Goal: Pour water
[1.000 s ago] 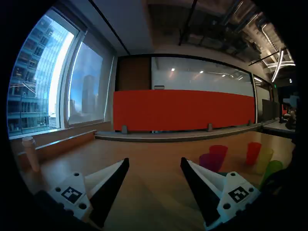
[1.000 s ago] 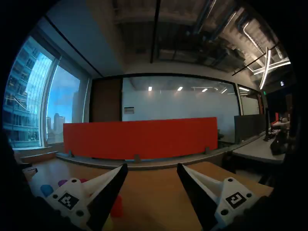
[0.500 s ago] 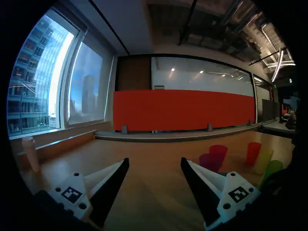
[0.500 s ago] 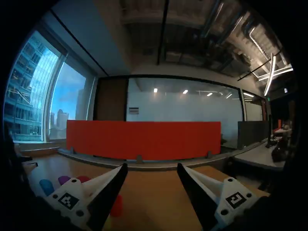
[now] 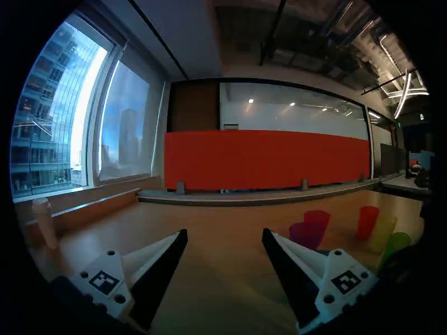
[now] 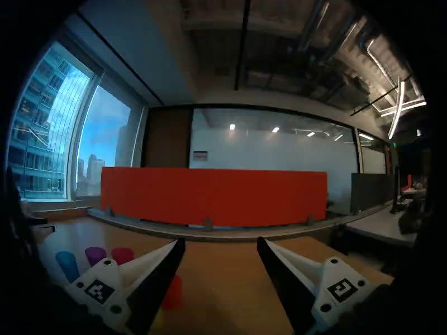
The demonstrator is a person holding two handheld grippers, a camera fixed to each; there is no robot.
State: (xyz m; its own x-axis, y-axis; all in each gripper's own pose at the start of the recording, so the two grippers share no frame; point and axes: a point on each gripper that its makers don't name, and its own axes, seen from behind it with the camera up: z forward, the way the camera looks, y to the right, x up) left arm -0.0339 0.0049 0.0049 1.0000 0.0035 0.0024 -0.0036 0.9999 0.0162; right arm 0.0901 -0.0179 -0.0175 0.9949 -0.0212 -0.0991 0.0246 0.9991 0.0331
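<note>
Both pairs of tongs are spread wide, nothing held: left gripper (image 5: 223, 231) and right gripper (image 6: 220, 240) over the wooden table (image 5: 223, 290). The cups are bunched on the left gripper's right (magenta cup (image 5: 304, 234), yellow cup (image 5: 384, 231)), and a red cup (image 6: 173, 291) is half hidden behind the right gripper's finger. Neighbours could be toppled if one cup is grabbed from the tight bunch; which holds water cannot be told.
</note>
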